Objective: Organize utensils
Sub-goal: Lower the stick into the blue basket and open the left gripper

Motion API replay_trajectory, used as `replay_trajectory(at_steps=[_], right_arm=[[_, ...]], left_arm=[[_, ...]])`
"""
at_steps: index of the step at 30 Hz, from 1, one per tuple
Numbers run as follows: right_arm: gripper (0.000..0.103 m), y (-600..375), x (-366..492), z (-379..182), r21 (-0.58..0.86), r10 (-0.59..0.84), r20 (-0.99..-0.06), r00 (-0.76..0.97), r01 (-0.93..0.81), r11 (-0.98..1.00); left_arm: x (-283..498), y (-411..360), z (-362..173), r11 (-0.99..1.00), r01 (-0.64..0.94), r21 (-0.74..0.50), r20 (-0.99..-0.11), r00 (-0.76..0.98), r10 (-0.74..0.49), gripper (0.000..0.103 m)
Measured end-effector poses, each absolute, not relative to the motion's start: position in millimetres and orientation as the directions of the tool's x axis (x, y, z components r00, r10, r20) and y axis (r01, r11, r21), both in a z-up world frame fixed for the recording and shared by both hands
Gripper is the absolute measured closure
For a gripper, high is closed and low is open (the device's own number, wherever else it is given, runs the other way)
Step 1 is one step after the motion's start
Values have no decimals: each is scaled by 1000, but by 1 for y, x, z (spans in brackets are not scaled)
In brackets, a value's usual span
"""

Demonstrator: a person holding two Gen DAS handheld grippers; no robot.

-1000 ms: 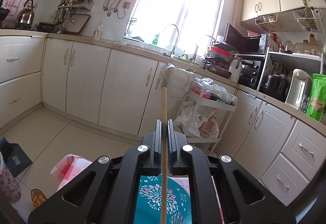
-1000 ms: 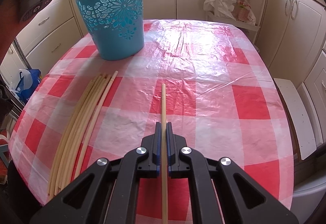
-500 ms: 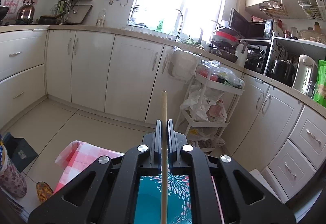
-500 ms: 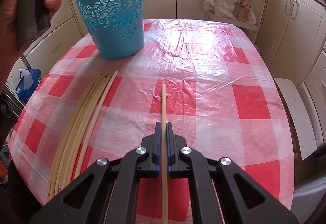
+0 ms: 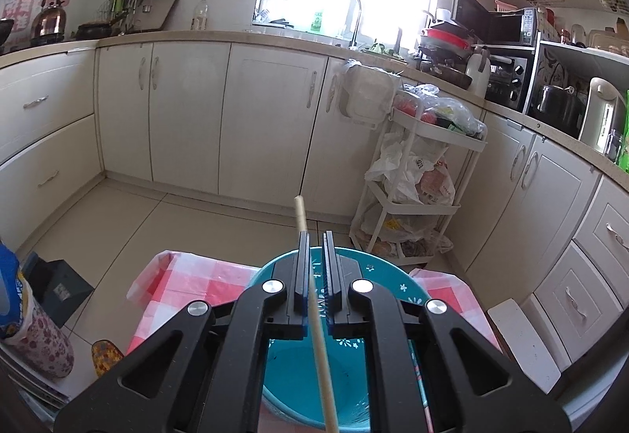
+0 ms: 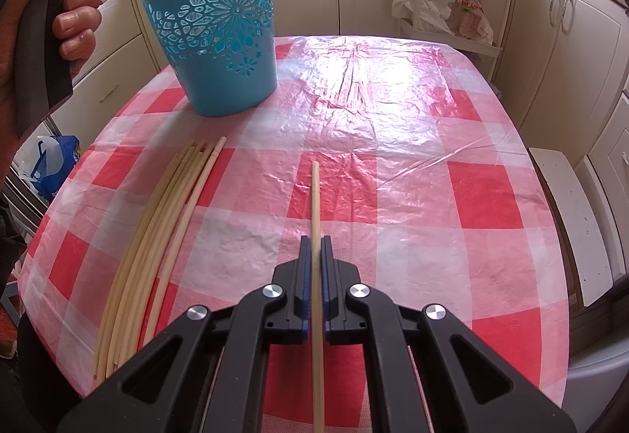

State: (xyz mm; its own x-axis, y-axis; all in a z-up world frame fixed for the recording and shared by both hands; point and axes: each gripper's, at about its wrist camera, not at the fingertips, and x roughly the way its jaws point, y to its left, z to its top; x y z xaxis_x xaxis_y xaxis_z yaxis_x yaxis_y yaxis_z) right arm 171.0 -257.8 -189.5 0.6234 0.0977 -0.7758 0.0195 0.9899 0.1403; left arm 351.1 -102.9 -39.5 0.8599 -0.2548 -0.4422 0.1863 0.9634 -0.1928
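Left gripper (image 5: 314, 256) hangs right over the mouth of the teal plastic perforated basket (image 5: 397, 281). Its jaws are parted a little, gap wider than the pale wooden chopstick (image 5: 314, 299) between them. That stick is tilted, tip toward 11 o'clock, leaning along the left finger (image 5: 300, 275); can't tell if the right pad touches it. Lower end runs down over the basket opening.

Right gripper (image 6: 313, 250) is clamped on a second pale wooden chopstick (image 6: 315, 197), jaws closed against it, tip pointing to 12 o'clock above the red-and-white checked plastic tablecloth (image 6: 393, 177).

Bundle of pale wooden chopsticks (image 6: 157, 236) lies flat on the cloth at 9 o'clock of the right gripper, well apart from it. Basket stands on the cloth at 11 o'clock. The person's hand (image 6: 74, 12) on the grip is just left of the basket.
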Motion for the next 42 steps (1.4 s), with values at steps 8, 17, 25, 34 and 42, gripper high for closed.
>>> replay_trajectory(at_steps=[8,17,25,34,42], right_arm=[[97,-259,171,-190,147,97,-775,624,29,989],[97,-263,170,-190,161,103,-773,626,36,986],[97,-264,170,-189,162,104,-772,627,37,986],[97,-267,170,-189,174,109,-769,629,42,984],[97,-266,170,-189,174,109,-769,630,43,984]], left_arm=[[354,-102,-30,962,192,-193,-459,849,-262,98],[361,-71,-43,943,139,-303,-469,839,-275,98],[388,-39,-32,944,56,-324,-557,795,-238,87],[431,-25,-53,911,15,-411,-709,622,-330,48],[448,-22,-80,864,37,-502,-714,546,-438,89]])
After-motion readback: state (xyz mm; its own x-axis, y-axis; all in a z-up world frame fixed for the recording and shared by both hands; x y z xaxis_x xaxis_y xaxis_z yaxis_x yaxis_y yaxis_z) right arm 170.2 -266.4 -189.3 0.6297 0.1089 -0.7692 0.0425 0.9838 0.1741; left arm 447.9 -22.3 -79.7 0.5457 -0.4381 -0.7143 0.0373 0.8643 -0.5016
